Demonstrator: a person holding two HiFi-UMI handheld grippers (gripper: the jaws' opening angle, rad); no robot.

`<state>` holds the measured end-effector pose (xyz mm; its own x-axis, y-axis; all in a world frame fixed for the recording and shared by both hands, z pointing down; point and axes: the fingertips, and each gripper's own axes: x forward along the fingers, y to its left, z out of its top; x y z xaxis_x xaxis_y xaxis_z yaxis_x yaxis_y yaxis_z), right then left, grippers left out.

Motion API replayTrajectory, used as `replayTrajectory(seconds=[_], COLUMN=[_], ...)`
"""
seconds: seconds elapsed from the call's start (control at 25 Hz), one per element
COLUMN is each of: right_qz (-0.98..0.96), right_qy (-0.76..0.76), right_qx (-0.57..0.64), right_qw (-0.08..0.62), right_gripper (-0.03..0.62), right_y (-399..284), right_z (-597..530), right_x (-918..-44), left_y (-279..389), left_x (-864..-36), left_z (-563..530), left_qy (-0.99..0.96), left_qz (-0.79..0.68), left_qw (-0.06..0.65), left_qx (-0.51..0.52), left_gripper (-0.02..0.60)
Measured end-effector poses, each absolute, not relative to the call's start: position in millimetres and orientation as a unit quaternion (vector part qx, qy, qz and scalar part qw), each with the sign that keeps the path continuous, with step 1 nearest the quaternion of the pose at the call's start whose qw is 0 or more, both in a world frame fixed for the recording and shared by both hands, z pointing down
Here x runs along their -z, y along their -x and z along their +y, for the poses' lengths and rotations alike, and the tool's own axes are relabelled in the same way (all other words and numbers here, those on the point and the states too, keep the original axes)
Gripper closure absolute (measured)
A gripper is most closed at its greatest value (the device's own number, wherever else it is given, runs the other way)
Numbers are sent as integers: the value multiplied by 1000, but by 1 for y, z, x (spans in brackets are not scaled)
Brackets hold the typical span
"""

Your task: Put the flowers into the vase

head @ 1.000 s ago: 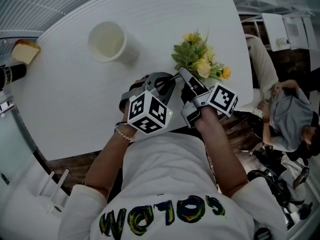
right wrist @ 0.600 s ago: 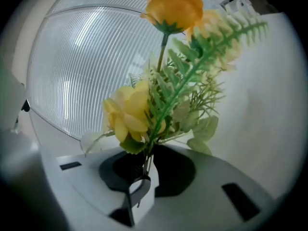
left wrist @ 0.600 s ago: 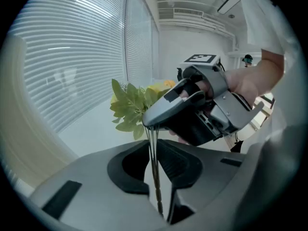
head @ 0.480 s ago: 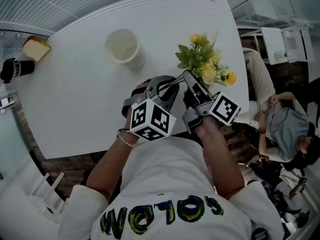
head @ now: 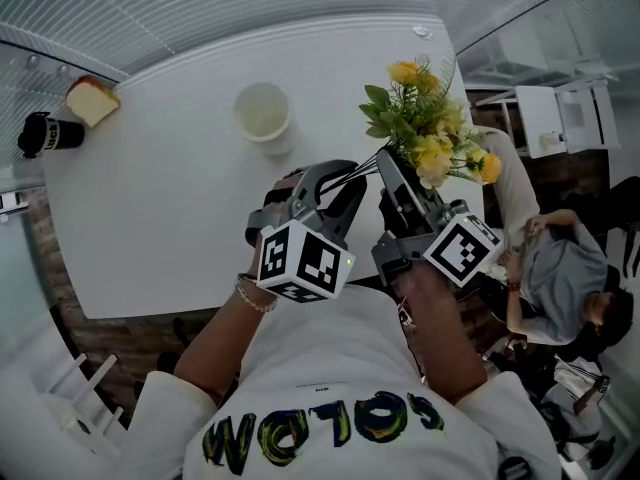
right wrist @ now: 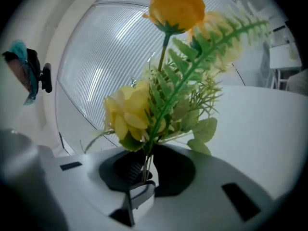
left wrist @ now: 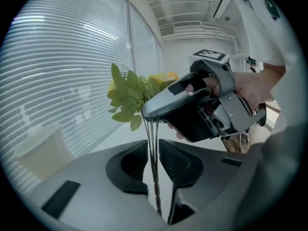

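White table (head: 150, 208), flowers (head: 425, 133), "COLOM" shirt (head: 330, 368)

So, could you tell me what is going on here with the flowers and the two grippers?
A person with a gripper in each hand is handling a bunch of yellow flowers. The right gripper, whose jaws have just been closing, is clamped on the stems under the blooms and holds the bunch above the white table. The left gripper has just been opening its jaws; the lower stems run between them, unpinched. The white vase stands on the table, no flowers in it yet.
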<state>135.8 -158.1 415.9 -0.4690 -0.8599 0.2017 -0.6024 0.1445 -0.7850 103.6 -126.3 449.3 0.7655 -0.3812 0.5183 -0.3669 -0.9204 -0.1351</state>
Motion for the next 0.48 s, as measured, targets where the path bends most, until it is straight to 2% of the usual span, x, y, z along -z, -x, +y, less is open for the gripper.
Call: replayTrajectory(seconds=[0.48], right_qz=[832], right_qy=[473], right_qx=[271], right_qw=[107], right_gripper=[534], right_y=[-104], right_z=[-157], right_x=[-305], left_y=[-81], left_x=[-347], left_z=[-132], left_qy=[952], left_qz=[235], left_qw=[34], left_qx=[193], left_gripper=[502])
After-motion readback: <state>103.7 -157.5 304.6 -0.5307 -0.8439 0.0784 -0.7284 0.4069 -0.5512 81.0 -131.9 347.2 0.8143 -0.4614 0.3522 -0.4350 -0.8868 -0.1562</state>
